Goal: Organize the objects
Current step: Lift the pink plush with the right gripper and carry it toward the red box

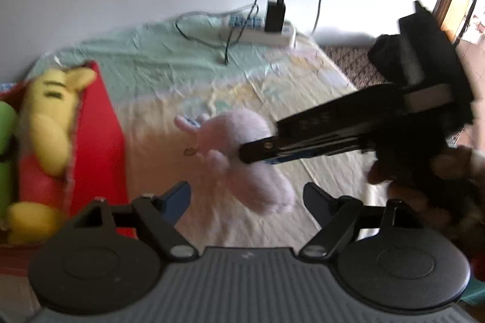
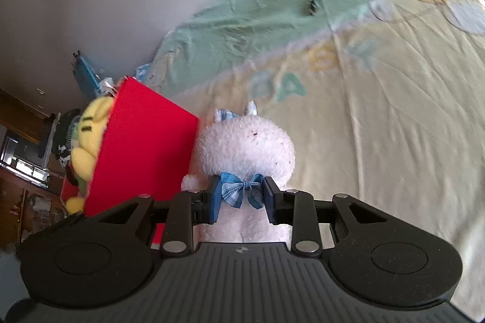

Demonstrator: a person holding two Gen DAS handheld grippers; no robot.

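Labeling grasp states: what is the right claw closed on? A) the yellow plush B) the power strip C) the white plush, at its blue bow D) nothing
C: in the right wrist view the right claw pinches the white plush at its blue bow; the yellow plush lies in the red box.

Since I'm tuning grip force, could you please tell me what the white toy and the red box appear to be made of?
White toy: soft plush with a fuzzy, matte pile; its neck gives between the fingers of the right hand-held gripper, beside a blue woven-looking fabric bow.
Red box: flat, smooth, matte panel, possibly cardboard or fabric-covered board; I cannot tell which.
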